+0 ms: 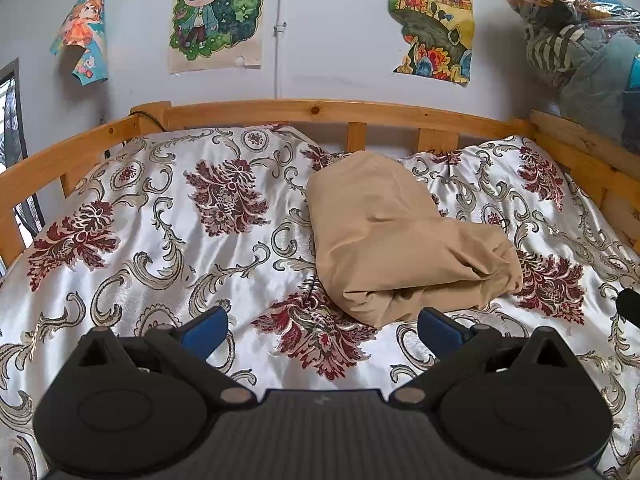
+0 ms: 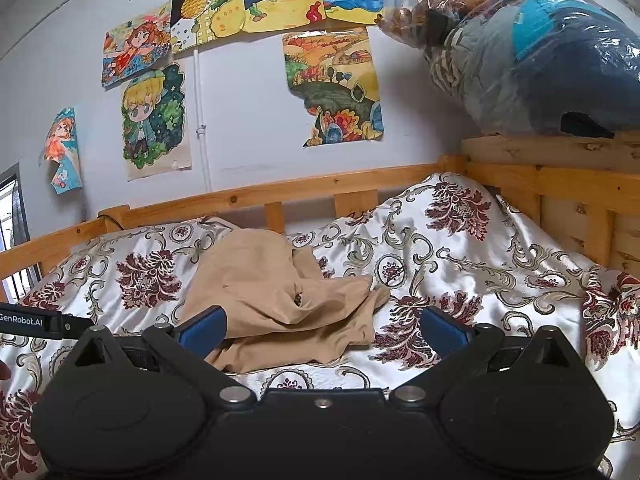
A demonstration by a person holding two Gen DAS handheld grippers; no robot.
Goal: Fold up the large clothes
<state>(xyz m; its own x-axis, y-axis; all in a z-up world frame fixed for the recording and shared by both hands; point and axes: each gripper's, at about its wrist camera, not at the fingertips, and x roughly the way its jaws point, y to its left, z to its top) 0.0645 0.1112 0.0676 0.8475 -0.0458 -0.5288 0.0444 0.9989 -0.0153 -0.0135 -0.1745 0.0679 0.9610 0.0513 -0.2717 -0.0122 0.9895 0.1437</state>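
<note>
A tan garment [image 1: 392, 236] lies folded into a loose bundle on the floral bedspread [image 1: 160, 240], toward the far middle of the bed. It also shows in the right wrist view [image 2: 276, 296], rumpled with an open end at its right. My left gripper [image 1: 320, 330] is open and empty, a little short of the garment's near edge. My right gripper [image 2: 322, 330] is open and empty, its left blue fingertip [image 2: 204, 330] just over the garment's near left edge. The left gripper's body [image 2: 36, 322] shows at the left edge of the right wrist view.
A wooden bed rail [image 1: 320, 110] runs along the far and side edges of the bed. A clear plastic bag of clothes [image 2: 532, 56] sits on a wooden shelf at the right. Drawings [image 2: 332, 88] hang on the wall behind.
</note>
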